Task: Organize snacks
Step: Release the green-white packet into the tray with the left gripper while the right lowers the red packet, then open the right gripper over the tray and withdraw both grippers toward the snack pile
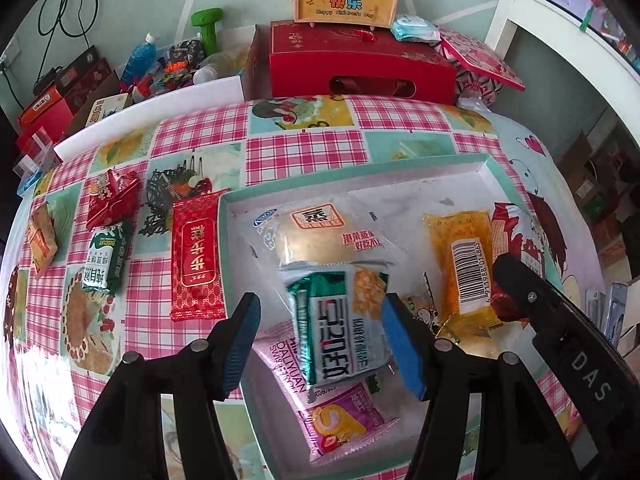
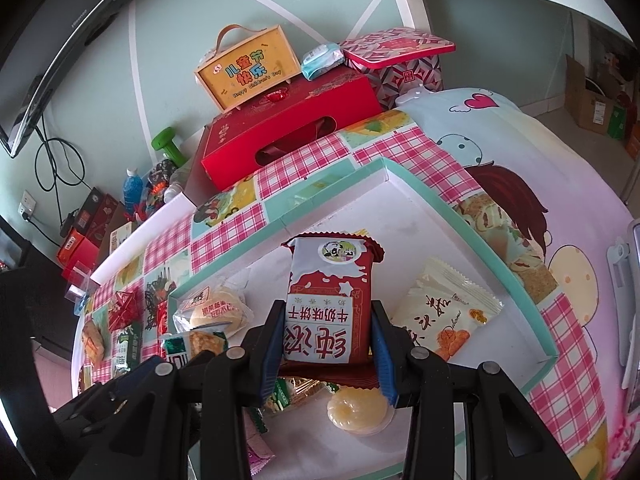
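Snacks going into shallow white cardboard tray w/ teal rim [image 1: 486,166] on checked-cloth surface [image 1: 304,148]. Left tool [image 1: 320,344] spread apart over green-and-white foil snack pack [image 1: 340,324], pads clear of it; pack lies in tray atop pink swiss-roll packet [image 1: 340,420], so looks released. Right tool [image 2: 326,346] clamped on red-and-white milk-biscuit pack [image 2: 330,300], held above tray. Step: depositing. Next, prob.: right sets pack in free tray space; left goes for red wafer packet [image 1: 196,256] outside tray.

Snack packets [image 1: 340,320] lie in the tray [image 1: 492,168]; others [image 1: 196,256] lie left.
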Demonstrator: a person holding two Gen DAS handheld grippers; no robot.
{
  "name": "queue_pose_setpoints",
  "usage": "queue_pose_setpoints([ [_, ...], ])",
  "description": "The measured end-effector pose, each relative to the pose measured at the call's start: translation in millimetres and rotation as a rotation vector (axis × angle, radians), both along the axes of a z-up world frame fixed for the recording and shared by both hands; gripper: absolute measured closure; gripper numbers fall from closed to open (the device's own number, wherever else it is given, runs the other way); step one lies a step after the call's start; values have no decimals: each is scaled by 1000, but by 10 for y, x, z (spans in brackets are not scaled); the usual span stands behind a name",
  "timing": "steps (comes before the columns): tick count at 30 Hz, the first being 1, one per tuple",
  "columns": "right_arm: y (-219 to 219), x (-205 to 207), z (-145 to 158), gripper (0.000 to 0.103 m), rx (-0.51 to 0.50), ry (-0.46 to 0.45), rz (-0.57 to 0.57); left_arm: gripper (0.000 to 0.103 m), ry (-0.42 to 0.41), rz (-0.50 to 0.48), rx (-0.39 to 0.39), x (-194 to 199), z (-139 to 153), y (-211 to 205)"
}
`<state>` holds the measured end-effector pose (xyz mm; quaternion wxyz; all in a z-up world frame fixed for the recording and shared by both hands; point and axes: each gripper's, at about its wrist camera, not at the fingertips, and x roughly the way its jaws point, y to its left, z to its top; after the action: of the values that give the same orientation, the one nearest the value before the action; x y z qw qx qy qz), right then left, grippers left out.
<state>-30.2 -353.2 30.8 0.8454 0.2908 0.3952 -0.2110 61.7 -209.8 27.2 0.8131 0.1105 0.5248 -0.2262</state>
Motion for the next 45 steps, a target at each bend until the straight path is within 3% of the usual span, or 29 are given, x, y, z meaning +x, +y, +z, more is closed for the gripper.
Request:
queue_pose_setpoints([
  [14,81,51,40,60,-72,52,13,34,-3,149,-16,217,31,361],
  [16,85,68,22,52,-75,60,13,34,0,167,-9,241,11,393],
  [18,91,87,-12,38,-75,76,16,33,3,182,-2,262,-14,414],
  [22,77,101,-55,29,-79,96,13,33,8,200,21,284,-57,433],
  [23,74,101,-60,27,-80,97,12,31,7,205,28,286,-68,435],
  [25,73,105,-65,20,-84,99,13,14,3,216,41,297,-90,440],
  [31,124,152,-77,2,-132,129,31,13,-19,238,81,316,-132,460],
  [45,184,188,-43,0,-181,131,48,9,-50,290,142,361,-189,522],
])
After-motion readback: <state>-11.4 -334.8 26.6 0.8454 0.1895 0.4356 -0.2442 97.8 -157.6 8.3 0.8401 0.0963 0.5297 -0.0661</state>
